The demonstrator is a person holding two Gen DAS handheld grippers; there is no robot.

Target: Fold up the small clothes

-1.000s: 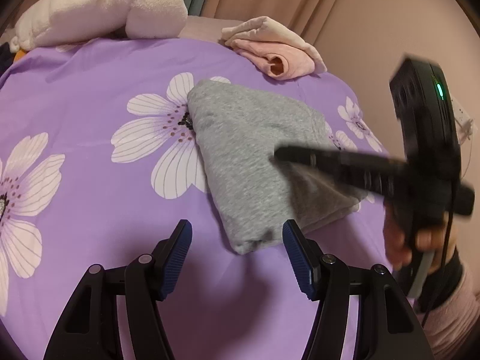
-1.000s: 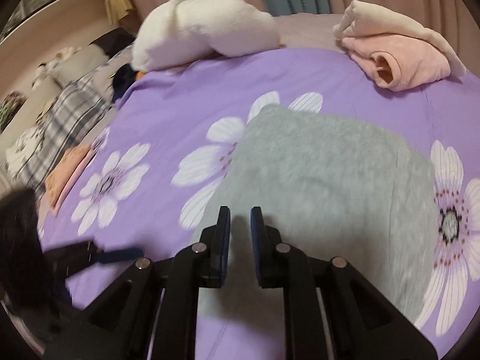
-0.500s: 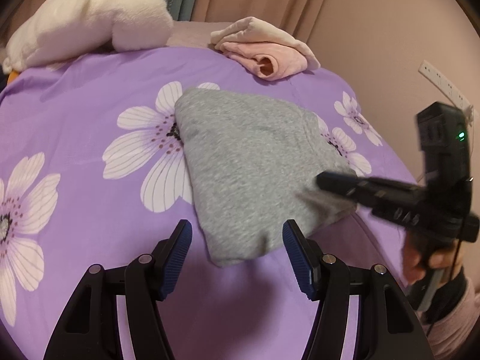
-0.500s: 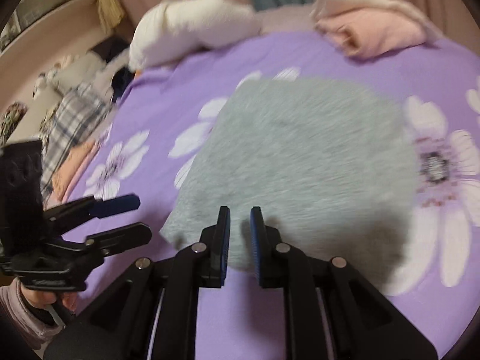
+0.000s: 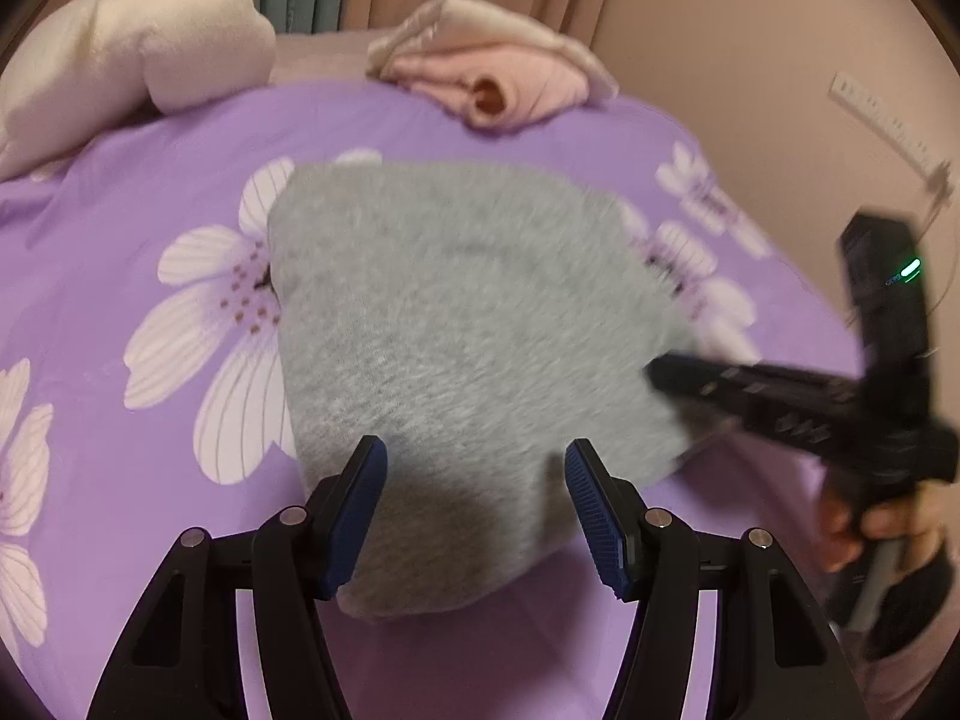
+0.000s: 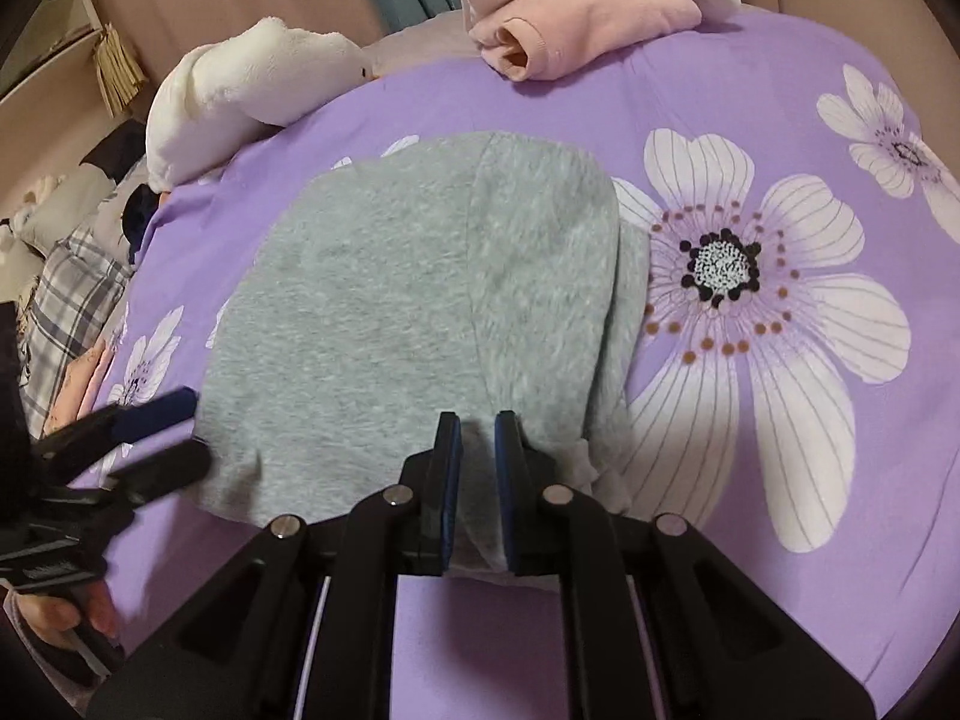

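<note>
A folded grey garment [image 6: 420, 312] lies flat near the middle of a bed, on a purple bedsheet [image 6: 750, 114] printed with large white flowers. The left gripper [image 5: 474, 504] hangs over the near edge of the garment with its blue-padded fingers [image 5: 360, 498] spread wide apart; grey cloth shows below the gap, and neither pad presses on it. The right gripper [image 6: 477, 480] sits at the near right edge of the same garment, its fingers [image 6: 450, 480] drawn almost together with only a narrow slot between them; a strip of grey cloth shows in that slot, though whether the pads pinch it cannot be told. In the left wrist view the right gripper [image 5: 780, 402] appears blurred at the right, its tip over the garment's right edge, held by a hand [image 5: 870, 528]. In the right wrist view the left gripper [image 6: 156, 438] appears at the left, at the garment's near left corner, with the other hand [image 6: 54, 612] below it. A folded pink garment [image 6: 576, 18] rests at the far side of the bed, well apart from the grey one, and a white plush pillow [image 6: 240, 90] lies to its left.
</note>
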